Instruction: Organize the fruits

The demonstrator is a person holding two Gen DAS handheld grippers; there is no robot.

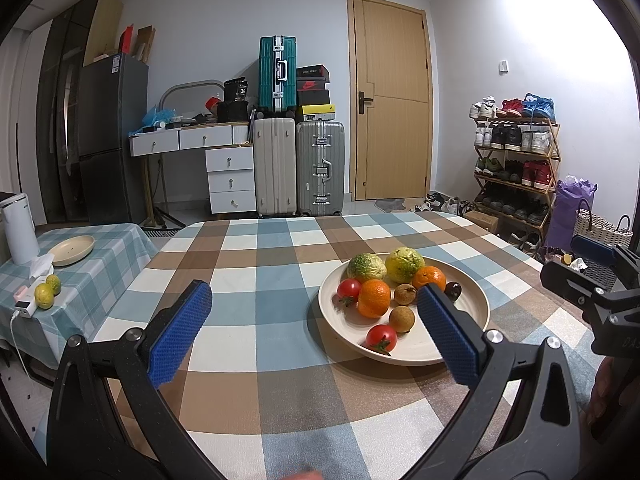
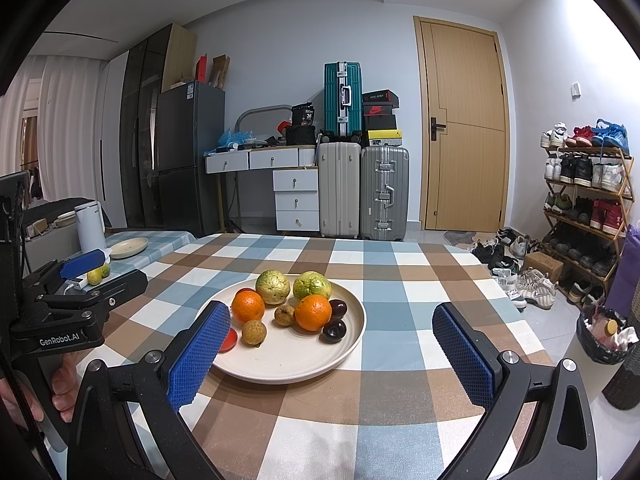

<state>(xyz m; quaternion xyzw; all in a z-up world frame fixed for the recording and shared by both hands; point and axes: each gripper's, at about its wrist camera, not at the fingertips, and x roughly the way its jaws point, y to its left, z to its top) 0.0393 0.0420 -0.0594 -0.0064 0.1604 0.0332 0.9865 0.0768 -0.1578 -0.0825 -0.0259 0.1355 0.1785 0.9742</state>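
Note:
A cream plate point(image 1: 472, 304) point(image 2: 352, 332) on the checked tablecloth holds two green-yellow guavas point(image 1: 404, 266) point(image 2: 312, 286), two oranges point(image 1: 374, 298) point(image 2: 314, 312), two tomatoes point(image 1: 381, 338), brown longans point(image 2: 254, 332) and dark plums point(image 2: 334, 330). My left gripper point(image 1: 314, 302) is open above the cloth, with its right finger in front of the plate's right side. My right gripper point(image 2: 332, 326) is open too, and its left finger covers the plate's left rim. Nothing is between either pair of fingers.
A lower side table point(image 1: 120, 240) at the left carries an empty cream plate point(image 1: 73, 250) point(image 2: 129, 247), two small green-yellow fruits point(image 1: 45, 295) point(image 2: 95, 276), a white kettle point(image 1: 18, 228) and a charger. A shoe rack point(image 2: 588, 200) and a bin point(image 2: 606, 340) stand right of the table.

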